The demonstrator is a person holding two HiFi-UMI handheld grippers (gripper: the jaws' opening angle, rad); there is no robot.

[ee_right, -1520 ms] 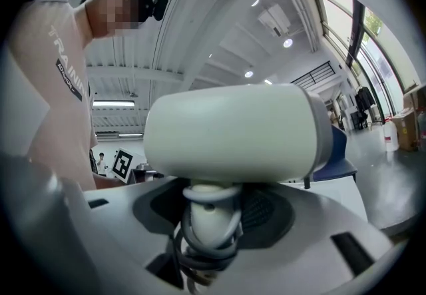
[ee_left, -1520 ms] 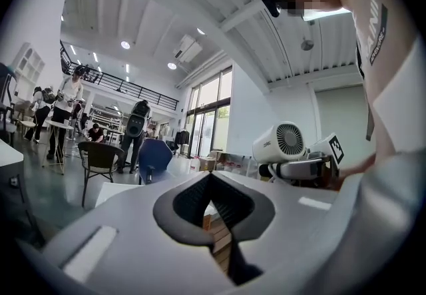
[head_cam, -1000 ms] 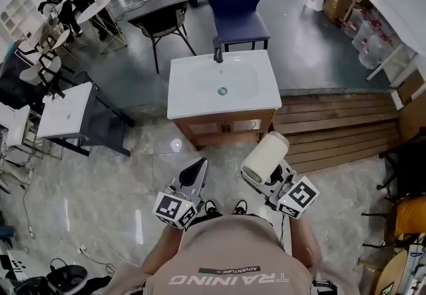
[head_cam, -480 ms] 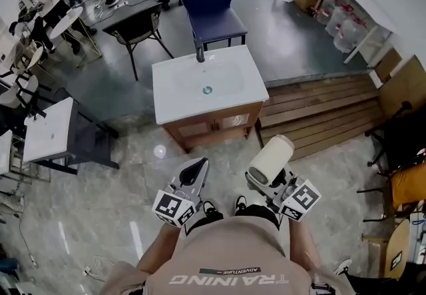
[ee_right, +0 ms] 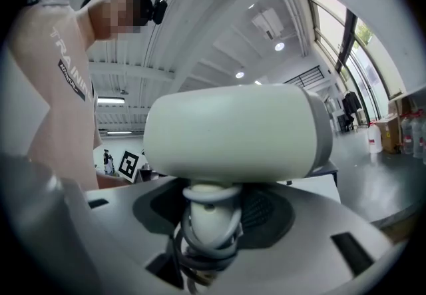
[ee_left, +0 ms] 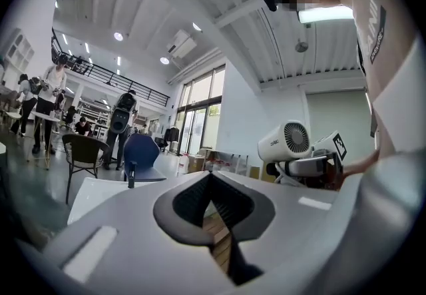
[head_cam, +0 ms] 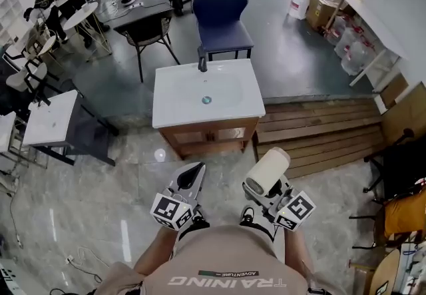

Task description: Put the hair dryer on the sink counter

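A white hair dryer point(head_cam: 266, 172) point(ee_right: 233, 132) point(ee_left: 285, 142) with its cord wound round the handle sits in my right gripper point(head_cam: 267, 188) point(ee_right: 208, 220), which is shut on the handle. I hold it at waist height, short of the sink cabinet. The white sink counter point(head_cam: 180, 112) point(ee_left: 93, 195) with a black tap point(head_cam: 202, 60) point(ee_left: 130, 174) stands ahead on a wooden cabinet. My left gripper point(head_cam: 191, 177) point(ee_left: 212, 184) is shut and empty, to the left of the dryer, pointing towards the counter.
A blue chair point(head_cam: 221, 10) stands behind the sink. Wooden steps point(head_cam: 319, 130) run to its right. A white table point(head_cam: 50, 117) and a dark chair point(head_cam: 148, 28) are at the left, with people at tables at the far left.
The view has shifted slightly; the sink cabinet sits a little to the right and the two grippers hang lower in frame. The dryer stays held in the right gripper.
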